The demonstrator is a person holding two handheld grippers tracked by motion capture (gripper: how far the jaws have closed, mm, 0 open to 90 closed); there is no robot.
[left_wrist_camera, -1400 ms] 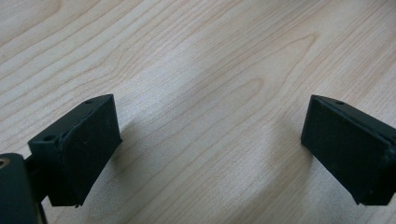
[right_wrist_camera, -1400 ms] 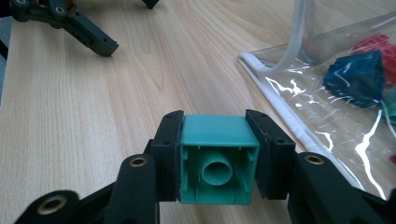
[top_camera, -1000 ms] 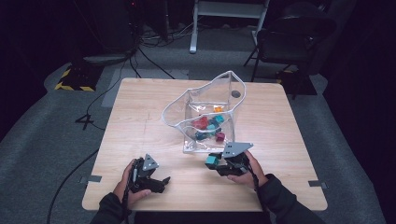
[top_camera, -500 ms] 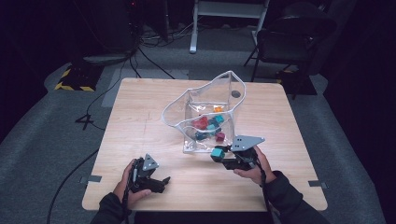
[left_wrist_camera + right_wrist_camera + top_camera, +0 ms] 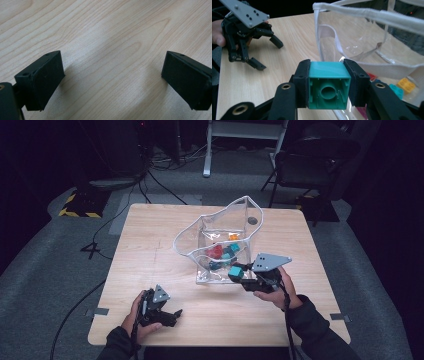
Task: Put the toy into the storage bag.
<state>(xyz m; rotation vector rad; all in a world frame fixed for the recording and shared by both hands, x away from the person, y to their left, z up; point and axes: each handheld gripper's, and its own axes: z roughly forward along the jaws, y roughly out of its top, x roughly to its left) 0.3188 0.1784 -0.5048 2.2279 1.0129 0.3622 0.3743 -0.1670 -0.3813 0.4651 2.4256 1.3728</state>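
Observation:
My right gripper (image 5: 237, 274) is shut on a teal brick (image 5: 235, 271), held above the table right at the front of a clear plastic bag (image 5: 218, 227) with white trim. In the right gripper view the teal brick (image 5: 329, 85) sits hollow side toward the camera, squeezed between both pads, with the bag's rim (image 5: 362, 15) just beyond it. Red, teal and orange bricks (image 5: 222, 252) lie inside the bag. My left gripper (image 5: 167, 314) rests near the table's front left, open, with bare wood between its fingers (image 5: 40, 80).
The wooden table (image 5: 150, 235) has its front edge right below both hands. A small grey disc (image 5: 253, 220) lies behind the bag. A dark chair (image 5: 310, 160), cables and a yellow-striped base (image 5: 80, 205) stand on the floor beyond.
The right gripper has risen with the teal brick and moved up toward the bag's front. The left gripper has stayed where it was.

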